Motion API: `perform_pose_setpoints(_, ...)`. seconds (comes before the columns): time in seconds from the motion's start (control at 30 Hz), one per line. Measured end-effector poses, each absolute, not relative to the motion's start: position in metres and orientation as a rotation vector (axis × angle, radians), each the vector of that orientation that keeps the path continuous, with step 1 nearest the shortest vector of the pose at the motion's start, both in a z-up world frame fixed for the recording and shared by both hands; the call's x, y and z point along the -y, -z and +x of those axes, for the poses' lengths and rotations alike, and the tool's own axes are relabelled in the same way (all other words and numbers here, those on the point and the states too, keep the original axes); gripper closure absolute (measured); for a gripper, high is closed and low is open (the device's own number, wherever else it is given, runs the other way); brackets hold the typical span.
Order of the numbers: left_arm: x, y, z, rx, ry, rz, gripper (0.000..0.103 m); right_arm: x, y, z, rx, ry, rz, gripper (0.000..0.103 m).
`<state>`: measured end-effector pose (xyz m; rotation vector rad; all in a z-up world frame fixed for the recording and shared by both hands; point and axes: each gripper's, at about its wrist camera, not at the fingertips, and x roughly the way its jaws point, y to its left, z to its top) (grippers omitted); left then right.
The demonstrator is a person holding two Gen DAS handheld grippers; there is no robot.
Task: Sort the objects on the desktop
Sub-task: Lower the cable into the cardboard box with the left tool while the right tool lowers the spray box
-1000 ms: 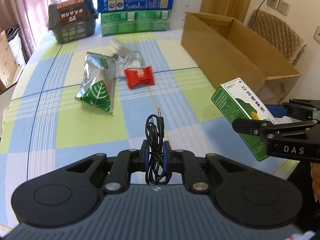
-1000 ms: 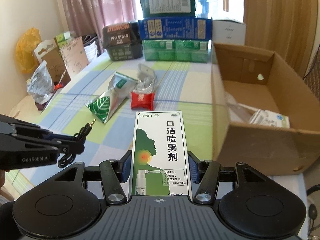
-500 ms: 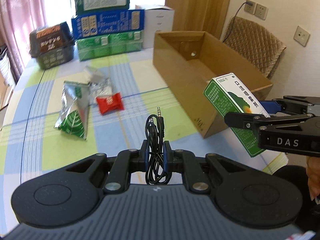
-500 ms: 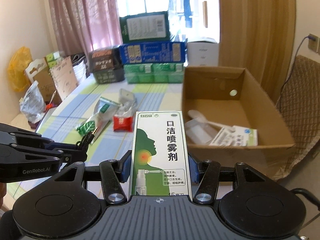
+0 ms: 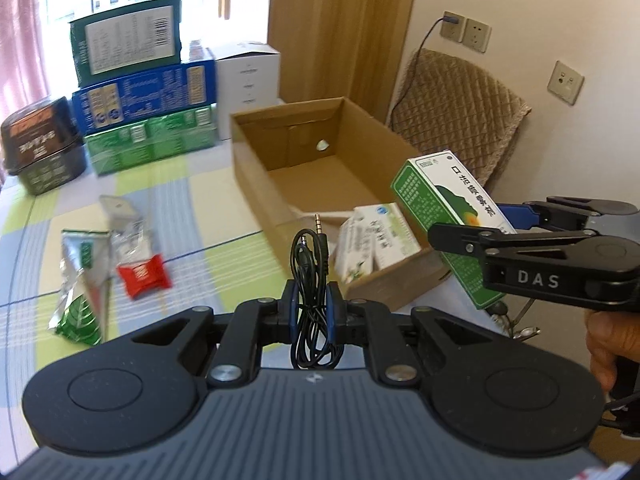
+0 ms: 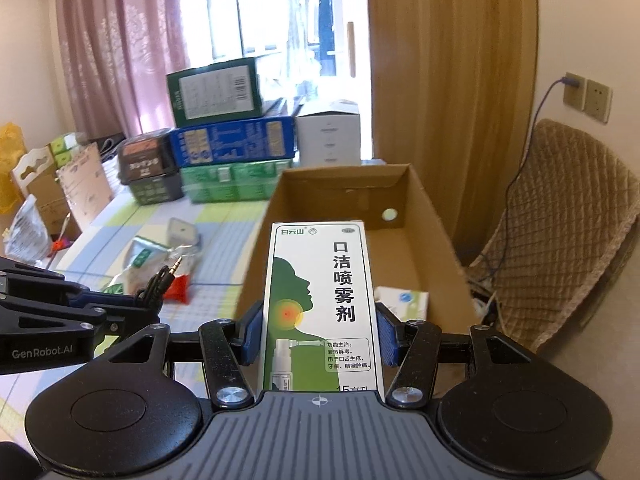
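My left gripper [image 5: 311, 304] is shut on a coiled black audio cable [image 5: 312, 280] with its jack plug pointing up, held above the table near the front corner of the open cardboard box [image 5: 256, 176]. My right gripper [image 6: 318, 336] is shut on a green and white spray box [image 6: 320, 304], held upright in front of the cardboard box [image 6: 436, 232]. The right gripper and spray box [image 5: 444, 208] show at the right of the left wrist view. White medicine boxes [image 5: 372, 240] lie inside the cardboard box.
On the checked tablecloth [image 5: 224, 264] lie a red packet [image 5: 142, 276], a silver and green pouch [image 5: 78, 292] and a clear wrapper [image 5: 124, 220]. Stacked cartons [image 5: 140, 92] and a dark tub [image 5: 40, 148] stand at the back. A wicker chair [image 6: 568, 216] stands right.
Both grippers have risen and swung right towards the cardboard box, each keeping its load. The box's inside now shows in both views.
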<state>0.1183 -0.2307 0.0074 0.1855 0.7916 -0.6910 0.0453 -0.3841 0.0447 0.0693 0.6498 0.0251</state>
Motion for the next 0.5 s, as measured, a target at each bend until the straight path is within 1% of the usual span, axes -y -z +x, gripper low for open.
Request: perform_pose_setpoints(0.5, 0.301, -0.009, 0.138, -0.79, 0.759, 0.217, 0.093, 0.435, -0.046, 0.073, -0.665, 0.01, 0.063, 0.05)
